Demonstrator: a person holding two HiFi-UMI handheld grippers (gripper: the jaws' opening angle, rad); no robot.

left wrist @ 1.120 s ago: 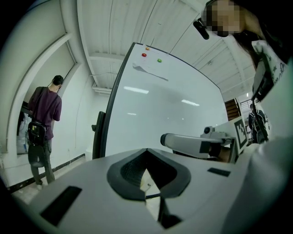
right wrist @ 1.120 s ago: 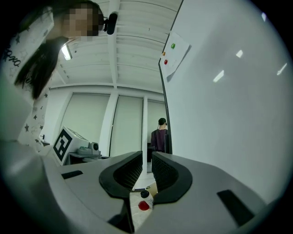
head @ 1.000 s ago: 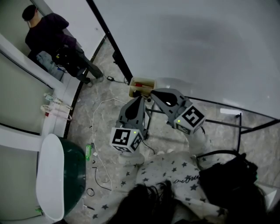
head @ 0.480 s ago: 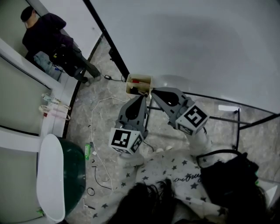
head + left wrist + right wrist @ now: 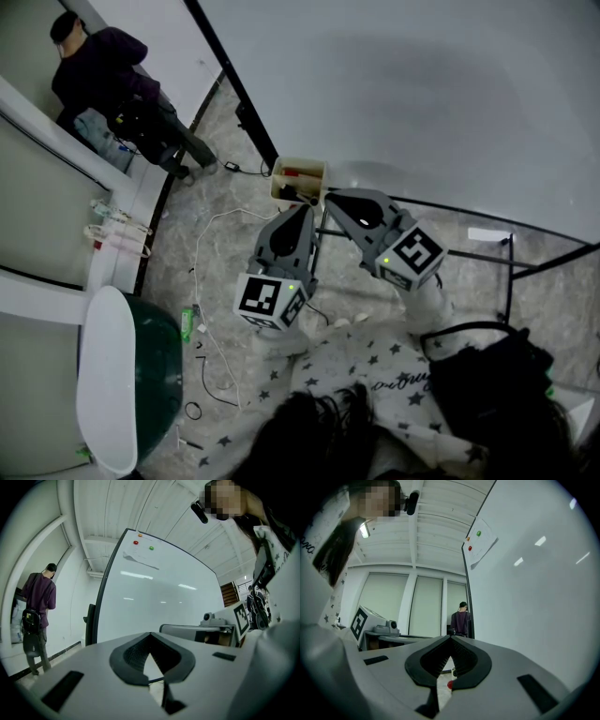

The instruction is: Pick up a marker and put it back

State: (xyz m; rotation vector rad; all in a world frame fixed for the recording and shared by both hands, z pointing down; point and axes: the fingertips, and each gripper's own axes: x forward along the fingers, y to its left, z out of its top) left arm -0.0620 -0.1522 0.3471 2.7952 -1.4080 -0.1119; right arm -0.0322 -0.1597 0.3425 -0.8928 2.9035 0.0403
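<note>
At frame centre, the left gripper point(image 5: 305, 210) and right gripper point(image 5: 328, 198), both with jaws pressed together and empty, point at a small box point(image 5: 278, 187) just above them. It holds a red marker point(image 5: 296, 172), below the whiteboard point(image 5: 422, 94). A person point(image 5: 103, 80) stands upper left.

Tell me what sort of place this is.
Probably an office or meeting room. A large whiteboard in a black frame fills one side, with a small marker box at its lower edge. Tall windows line the far wall, where a person stands.
</note>
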